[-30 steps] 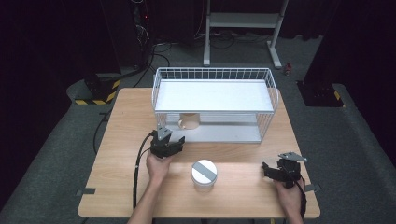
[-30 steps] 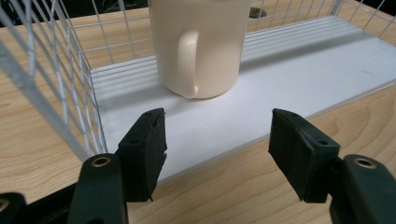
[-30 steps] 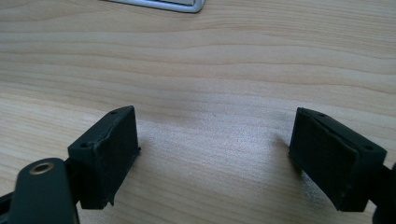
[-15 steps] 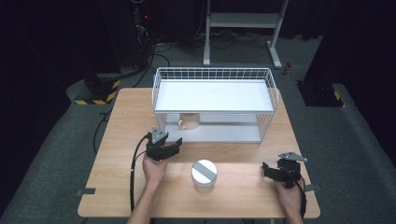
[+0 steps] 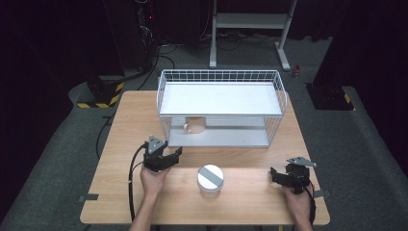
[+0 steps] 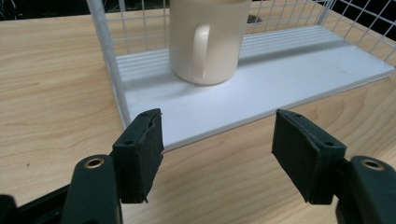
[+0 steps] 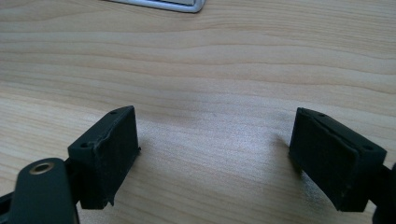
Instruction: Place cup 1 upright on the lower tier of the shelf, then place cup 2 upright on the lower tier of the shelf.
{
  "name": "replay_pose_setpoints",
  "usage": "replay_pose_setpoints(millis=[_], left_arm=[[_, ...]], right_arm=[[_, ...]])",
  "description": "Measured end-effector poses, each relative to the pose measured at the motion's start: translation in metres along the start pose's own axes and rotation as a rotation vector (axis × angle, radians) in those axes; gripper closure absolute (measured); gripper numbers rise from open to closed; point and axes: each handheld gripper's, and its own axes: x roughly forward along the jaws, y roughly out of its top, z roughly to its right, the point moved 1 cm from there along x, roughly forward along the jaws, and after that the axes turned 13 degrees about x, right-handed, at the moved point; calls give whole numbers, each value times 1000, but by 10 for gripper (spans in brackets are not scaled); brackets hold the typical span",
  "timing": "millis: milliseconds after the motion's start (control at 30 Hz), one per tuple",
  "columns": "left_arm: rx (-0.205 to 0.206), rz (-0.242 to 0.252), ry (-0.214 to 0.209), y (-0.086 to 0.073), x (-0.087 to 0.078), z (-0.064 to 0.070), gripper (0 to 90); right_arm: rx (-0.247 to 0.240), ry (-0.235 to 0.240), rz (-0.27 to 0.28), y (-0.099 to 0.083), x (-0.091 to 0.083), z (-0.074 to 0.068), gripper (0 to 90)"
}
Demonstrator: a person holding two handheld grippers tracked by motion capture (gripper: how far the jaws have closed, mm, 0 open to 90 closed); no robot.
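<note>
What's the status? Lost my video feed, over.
Left gripper open, facing mug on rack's lower shelf. Right gripper open, empty over table. Nothing blocking the mug.

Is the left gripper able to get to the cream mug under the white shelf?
Probably yes. The left gripper is open and points at the mug, which stands on the rack's lower shelf. That side looks open, with only a corner post to its left.

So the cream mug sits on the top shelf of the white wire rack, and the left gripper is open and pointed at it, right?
Not quite. The mug sits on the bottom shelf of the rack, under the top one, as the high view shows. The rest holds: the left gripper is open and pointed at it.
</note>
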Motion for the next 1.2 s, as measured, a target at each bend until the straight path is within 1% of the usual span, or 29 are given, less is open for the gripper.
replay_pose_setpoints(millis=[200, 300, 367, 400, 500, 533, 633, 733, 900, 1067, 1100, 1200], left_arm=[[-29, 17, 1, -9, -14, -3, 332], [-34, 8, 9, -14, -19, -5, 332], [-43, 2, 7, -16, -21, -7, 331], [-41, -2, 10, -16, -22, -8, 330], [-45, 4, 7, -18, -25, -6, 328], [-48, 6, 4, -20, -25, -5, 327], [-40, -15, 3, -25, -25, -3, 326], [-46, -24, 0, -31, -25, -1, 325], [-56, -10, -4, -39, -31, 2, 321], [-62, -17, -4, -43, -32, 2, 317], [-69, -19, -8, -45, -32, 2, 316], [-56, -41, 5, -49, -31, 4, 313]], right_arm=[[-2, 1, 0, 0, 0, 0, 153], [-2, 1, 0, 0, 0, 0, 152], [0, 1, 0, 0, 0, 0, 152], [0, 1, 0, 0, 0, 0, 153], [-1, 1, 0, 0, 0, 0, 153], [-1, 1, 0, 0, 0, 0, 153], [-1, 1, 0, 0, 0, 0, 152], [0, 1, 0, 0, 0, 0, 152], [-1, 1, 0, 0, 0, 0, 153], [-1, 1, -1, 0, 0, 0, 152], [0, 1, -1, 0, 0, 0, 153], [-3, 2, 0, 0, 0, 0, 152]])
